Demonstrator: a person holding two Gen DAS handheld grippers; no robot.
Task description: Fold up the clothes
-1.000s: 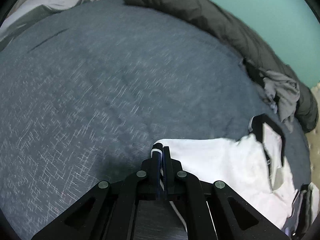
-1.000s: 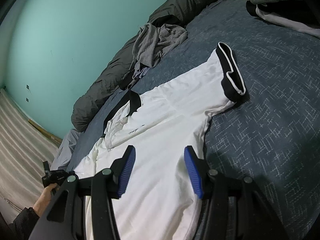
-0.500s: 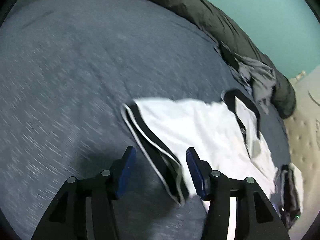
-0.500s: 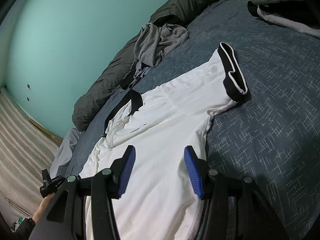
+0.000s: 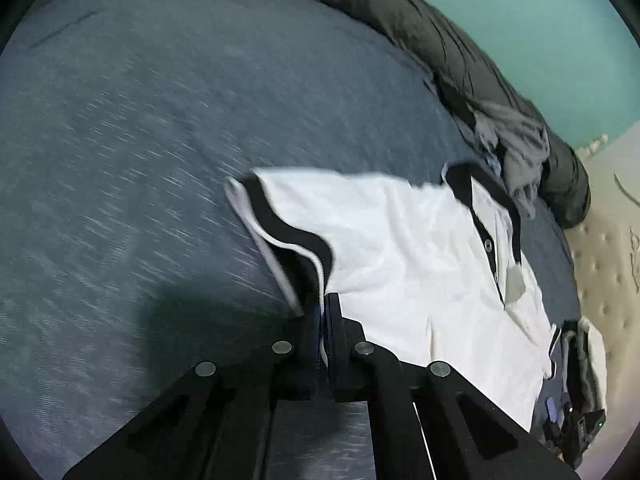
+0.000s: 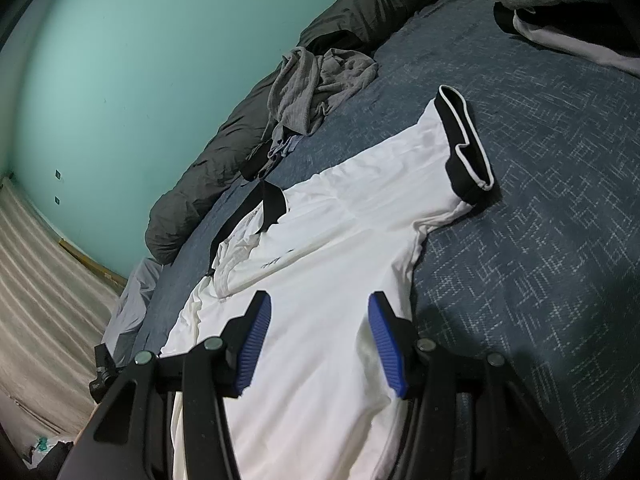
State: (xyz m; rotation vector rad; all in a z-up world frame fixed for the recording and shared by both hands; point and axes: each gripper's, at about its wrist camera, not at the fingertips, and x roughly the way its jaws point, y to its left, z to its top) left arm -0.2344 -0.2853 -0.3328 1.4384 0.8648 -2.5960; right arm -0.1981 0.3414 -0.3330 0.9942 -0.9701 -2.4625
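A white polo shirt [image 5: 400, 248] with a black collar [image 5: 476, 196] lies spread on the blue bed cover [image 5: 160, 120]. My left gripper [image 5: 324, 310] is shut on the edge of its near sleeve's black cuff [image 5: 288, 232], which is lifted and blurred. In the right wrist view the shirt [image 6: 320, 264] lies flat beneath my right gripper [image 6: 320, 340]. That gripper hangs open over the shirt's body with nothing between its blue pads [image 6: 256, 340]. The other sleeve, with its black cuff [image 6: 464, 148], lies flat to the upper right.
A crumpled grey garment [image 6: 320, 80] rests against a dark rolled duvet [image 6: 240, 140] along the teal wall. More clothes are piled at the bed's far corner [image 6: 540, 0]. A cream quilted mattress edge [image 5: 608, 240] borders the bed cover.
My left gripper held the sleeve a second ago, opened above the cuff half a second ago, and is now shut on the cuff's edge again. The right gripper has barely moved.
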